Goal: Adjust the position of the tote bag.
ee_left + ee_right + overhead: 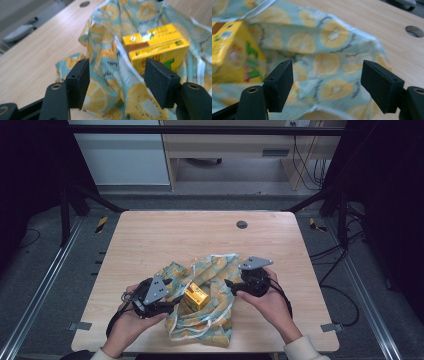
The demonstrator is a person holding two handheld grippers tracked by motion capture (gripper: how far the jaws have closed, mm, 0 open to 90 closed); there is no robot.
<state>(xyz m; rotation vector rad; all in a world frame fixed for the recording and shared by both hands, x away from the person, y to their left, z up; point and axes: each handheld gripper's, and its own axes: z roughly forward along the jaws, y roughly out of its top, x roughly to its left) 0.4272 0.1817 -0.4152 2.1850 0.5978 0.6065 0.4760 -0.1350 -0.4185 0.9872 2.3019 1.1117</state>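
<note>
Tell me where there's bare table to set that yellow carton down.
The far half of the table is bare, from the lemon-print cloth up to the round grommet. A bare strip runs along the left edge. The near middle is crowded: cloth, yellow carton, left gripper and right gripper.

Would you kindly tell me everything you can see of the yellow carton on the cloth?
The yellow carton is a small rectangular box, seemingly printed cardboard, with a brown band, green marks and a round emblem. It looks closed and undamaged. It lies tilted amid the rumpled lemon-print cloth, whose folds rise around it, near the table's front edge. It sits between the two claws; neither claw grips it.
</note>
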